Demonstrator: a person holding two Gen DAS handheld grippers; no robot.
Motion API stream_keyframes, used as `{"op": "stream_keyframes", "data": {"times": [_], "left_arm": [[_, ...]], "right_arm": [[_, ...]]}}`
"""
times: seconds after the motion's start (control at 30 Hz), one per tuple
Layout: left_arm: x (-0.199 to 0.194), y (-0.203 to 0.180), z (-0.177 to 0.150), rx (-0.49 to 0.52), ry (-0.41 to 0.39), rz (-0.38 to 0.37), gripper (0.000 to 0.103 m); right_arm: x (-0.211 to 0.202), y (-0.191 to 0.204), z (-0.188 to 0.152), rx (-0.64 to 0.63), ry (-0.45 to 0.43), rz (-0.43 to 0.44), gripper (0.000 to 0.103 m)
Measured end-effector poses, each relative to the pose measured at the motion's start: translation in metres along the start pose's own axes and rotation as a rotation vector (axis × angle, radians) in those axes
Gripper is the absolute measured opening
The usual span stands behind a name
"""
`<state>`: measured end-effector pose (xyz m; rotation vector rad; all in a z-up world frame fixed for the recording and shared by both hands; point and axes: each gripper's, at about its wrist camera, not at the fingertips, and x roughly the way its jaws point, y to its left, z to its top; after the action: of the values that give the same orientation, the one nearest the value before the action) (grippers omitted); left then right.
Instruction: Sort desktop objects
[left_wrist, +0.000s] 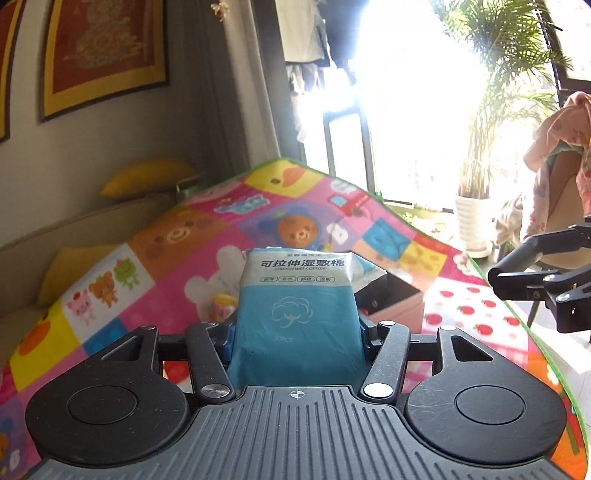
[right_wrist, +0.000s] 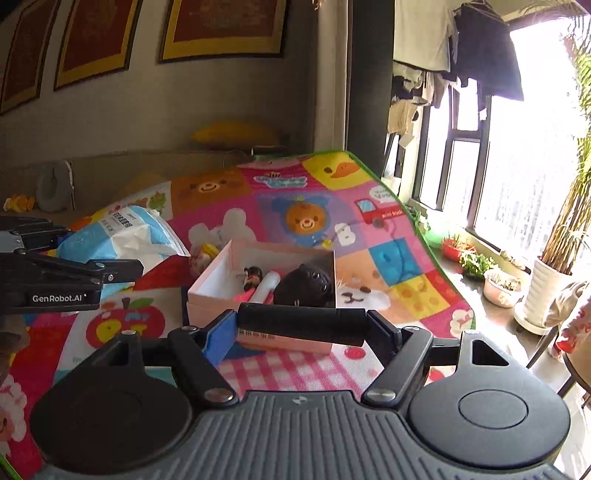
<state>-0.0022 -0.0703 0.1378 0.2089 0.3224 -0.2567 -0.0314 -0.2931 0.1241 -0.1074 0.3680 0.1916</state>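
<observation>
My left gripper (left_wrist: 297, 332) is shut on a blue and white pack of cotton pads (left_wrist: 295, 295) and holds it above the colourful mat; the pack also shows in the right wrist view (right_wrist: 122, 236). My right gripper (right_wrist: 301, 326) is shut on a black cylinder (right_wrist: 301, 321), held crosswise just in front of the pink open box (right_wrist: 214, 291). The box holds a black rounded object (right_wrist: 304, 284), a white tube (right_wrist: 266, 290) and a small dark figure (right_wrist: 253, 277). The right gripper with the cylinder shows at the right edge of the left wrist view (left_wrist: 532, 258).
A cartoon-patterned mat (right_wrist: 306, 218) covers the table. A small wrapped item (right_wrist: 203, 254) lies left of the box. A sofa with yellow cushions (left_wrist: 144, 177) is behind. Potted plants (right_wrist: 546, 291) and a chair (left_wrist: 561, 192) stand to the right by the window.
</observation>
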Motion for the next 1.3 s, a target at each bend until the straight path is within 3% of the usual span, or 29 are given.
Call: {"op": "stream_keyframes", "data": {"times": [0.07, 0.17, 0.33, 0.4, 0.43, 0.53, 0.83, 1.03, 1.2, 1.23, 1.27, 1.3], "left_arm": [[0.017, -0.001, 0.018, 0.002, -0.017, 0.010, 0.061], [0.059, 0.007, 0.038, -0.092, 0.011, 0.005, 0.061], [0.123, 0.011, 0.042, -0.183, 0.002, 0.019, 0.062], [0.146, 0.011, 0.032, -0.181, 0.053, 0.013, 0.083], [0.151, 0.011, 0.026, -0.189, 0.082, -0.003, 0.085], [0.143, 0.015, -0.003, -0.182, 0.100, -0.037, 0.096], [0.103, 0.022, -0.056, -0.072, 0.128, -0.078, 0.099], [0.089, 0.054, -0.080, -0.063, 0.158, 0.020, 0.102], [0.086, 0.102, -0.104, -0.150, 0.211, 0.131, 0.103], [0.086, 0.112, -0.108, -0.177, 0.216, 0.157, 0.103], [0.085, 0.121, -0.111, -0.206, 0.217, 0.177, 0.103], [0.084, 0.128, -0.114, -0.235, 0.216, 0.192, 0.103]], "right_arm": [[-0.001, -0.008, 0.026, 0.007, -0.069, 0.001, 0.075], [0.009, -0.018, 0.055, 0.002, -0.139, -0.035, 0.075], [0.043, -0.029, 0.079, -0.012, -0.159, -0.069, 0.075], [0.059, -0.031, 0.082, -0.011, -0.137, -0.074, 0.075], [0.069, -0.031, 0.082, -0.005, -0.119, -0.078, 0.075], [0.092, -0.032, 0.078, 0.004, -0.069, -0.069, 0.075], [0.187, -0.011, 0.089, 0.068, 0.057, 0.012, 0.075], [0.251, -0.003, 0.099, 0.086, 0.137, 0.008, 0.083], [0.259, 0.024, 0.101, 0.043, 0.168, 0.027, 0.082], [0.260, 0.036, 0.102, 0.013, 0.175, 0.037, 0.080], [0.262, 0.050, 0.103, -0.023, 0.183, 0.053, 0.071], [0.266, 0.065, 0.104, -0.061, 0.198, 0.069, 0.055]]}}
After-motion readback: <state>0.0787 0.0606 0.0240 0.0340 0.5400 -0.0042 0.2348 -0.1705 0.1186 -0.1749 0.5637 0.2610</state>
